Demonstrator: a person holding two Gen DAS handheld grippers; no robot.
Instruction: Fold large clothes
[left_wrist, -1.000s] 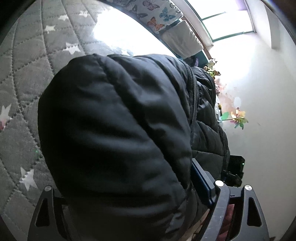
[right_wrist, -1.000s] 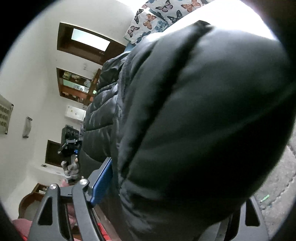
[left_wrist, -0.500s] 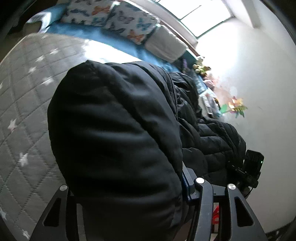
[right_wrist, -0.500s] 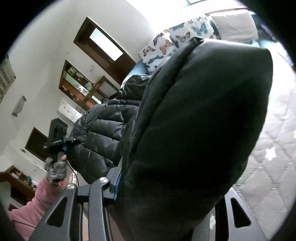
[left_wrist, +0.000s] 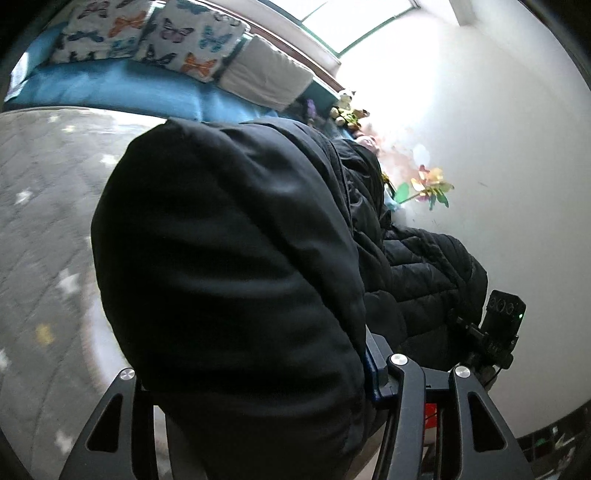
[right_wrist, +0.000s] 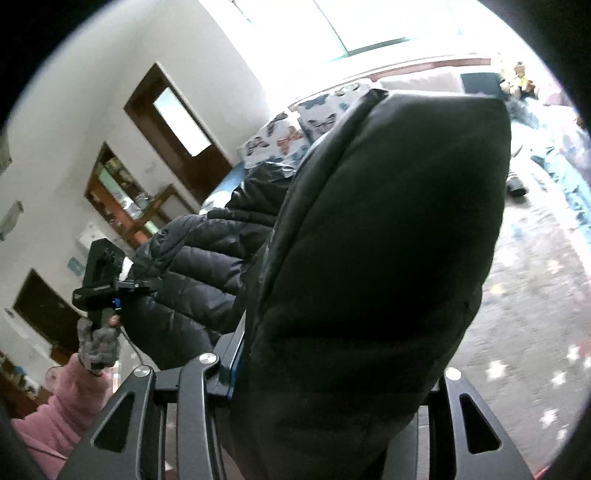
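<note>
both grippers have risen with the black puffer jacket (left_wrist: 229, 258) since 1 second ago: the grey star-quilted bed cover (left_wrist: 44, 229) now lies further below, and more of the butterfly pillows (left_wrist: 192, 40) and the white wall shows. both sets of jaws closed in early in that second and have since held steady, each with a thick padded fold between them.

left gripper (left_wrist: 258, 402) is clenched on 1 bulging fold of the jacket, which fills the middle of the left wrist view and hides the fingertips. right gripper (right_wrist: 328, 402) grasps another padded fold the same way. between the 2 grips the quilted body of the jacket hangs slack, clear of the bed cover.

from the right wrist view, a hand in a grey glove (right_wrist: 98, 341) with a pink sleeve (right_wrist: 62, 402) holds the left tool's handle. a blue sheet (left_wrist: 110, 88) lies under the pillows, and a paper pinwheel (left_wrist: 430, 184) sits against the wall.
</note>
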